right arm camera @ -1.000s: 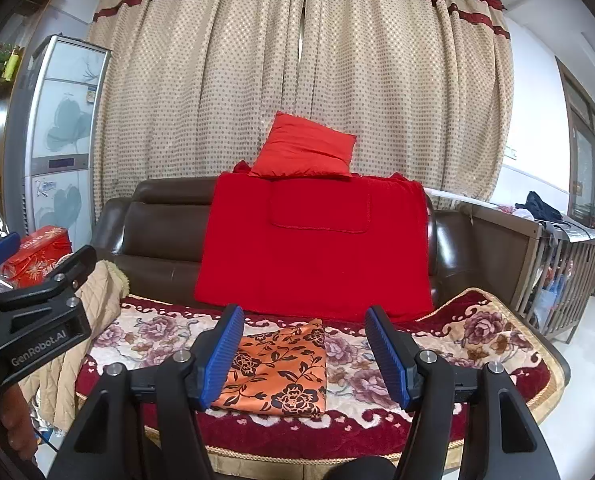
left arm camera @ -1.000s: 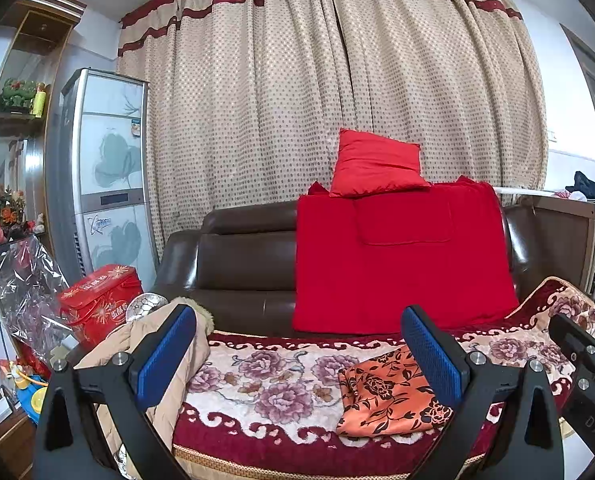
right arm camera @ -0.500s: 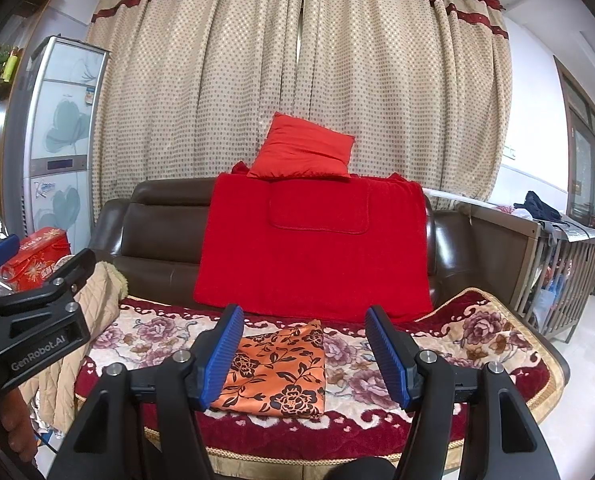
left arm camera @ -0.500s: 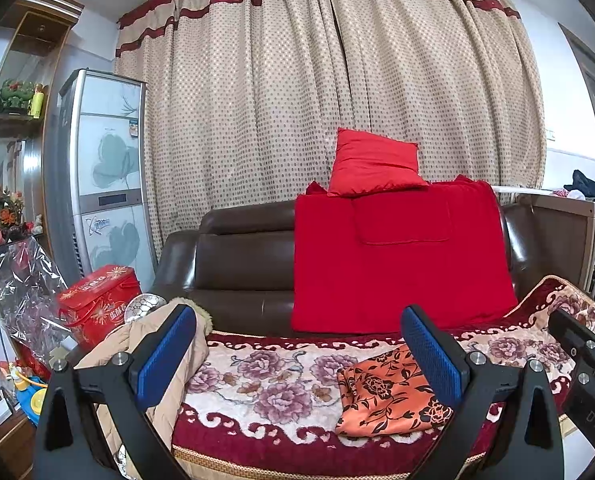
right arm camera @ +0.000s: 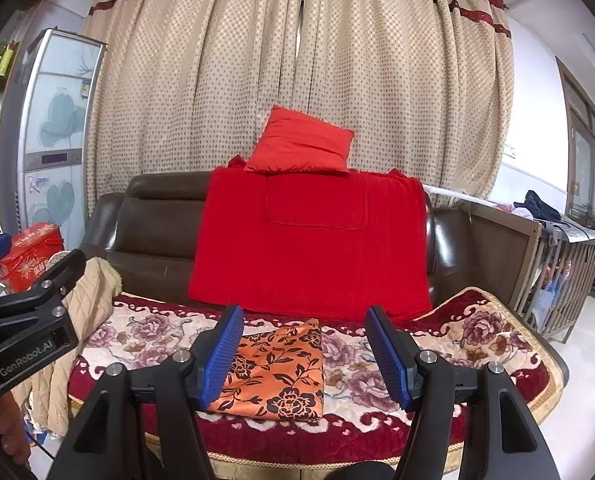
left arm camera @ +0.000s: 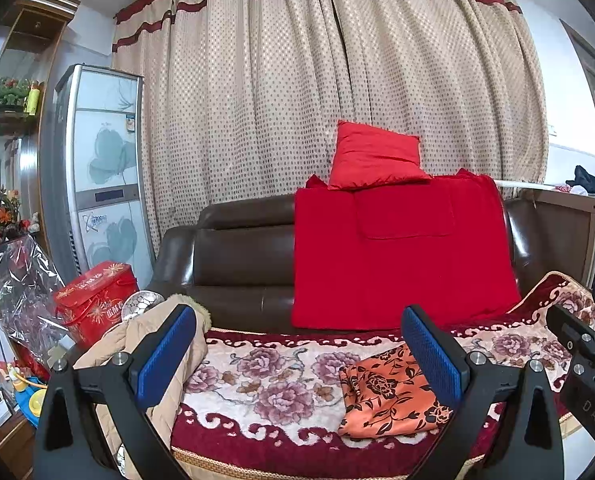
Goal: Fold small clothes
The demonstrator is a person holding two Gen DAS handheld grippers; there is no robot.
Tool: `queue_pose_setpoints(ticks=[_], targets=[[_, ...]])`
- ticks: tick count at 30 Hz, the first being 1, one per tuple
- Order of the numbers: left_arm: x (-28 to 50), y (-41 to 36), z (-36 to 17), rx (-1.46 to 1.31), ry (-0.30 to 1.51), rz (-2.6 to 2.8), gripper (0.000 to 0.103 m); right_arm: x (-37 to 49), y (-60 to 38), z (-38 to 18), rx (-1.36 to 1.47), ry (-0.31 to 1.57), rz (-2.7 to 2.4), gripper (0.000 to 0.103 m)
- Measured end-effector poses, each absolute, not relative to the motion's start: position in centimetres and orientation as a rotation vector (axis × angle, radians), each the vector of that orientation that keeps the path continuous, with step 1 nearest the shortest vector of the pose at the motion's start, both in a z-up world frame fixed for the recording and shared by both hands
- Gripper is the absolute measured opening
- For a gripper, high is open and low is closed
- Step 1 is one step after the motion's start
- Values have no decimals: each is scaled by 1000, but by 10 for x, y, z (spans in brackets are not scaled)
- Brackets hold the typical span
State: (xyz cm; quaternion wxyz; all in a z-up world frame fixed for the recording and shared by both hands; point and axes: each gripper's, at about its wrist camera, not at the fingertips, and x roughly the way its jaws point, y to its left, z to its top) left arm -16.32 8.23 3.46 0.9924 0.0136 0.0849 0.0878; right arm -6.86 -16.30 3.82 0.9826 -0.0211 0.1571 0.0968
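A folded orange cloth with a black flower print (left arm camera: 389,394) (right arm camera: 277,372) lies flat near the front edge of a sofa seat covered by a rose-patterned blanket (left arm camera: 265,380) (right arm camera: 437,356). My left gripper (left arm camera: 297,356) hangs in the air in front of the sofa, open and empty, with the cloth behind its right finger. My right gripper (right arm camera: 303,354) is open too, held short of the cloth, which shows between its blue pads. Each gripper's black body shows at the edge of the other's view.
A red throw (right arm camera: 313,244) hangs over the brown leather sofa back, with a red cushion (right arm camera: 301,146) on top. A beige quilted coat (left arm camera: 157,344) is heaped on the left armrest. A red gift box (left arm camera: 93,300) and a tall cabinet (left arm camera: 101,168) stand left; a crib (right arm camera: 557,272) stands right.
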Motion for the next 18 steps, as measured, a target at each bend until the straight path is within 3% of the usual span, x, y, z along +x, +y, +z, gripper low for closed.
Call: queue_pose_setpoints(ticks=[18], targets=[[-99, 100, -7, 37, 327, 196, 102, 3, -129, -3, -84, 469, 210, 68]])
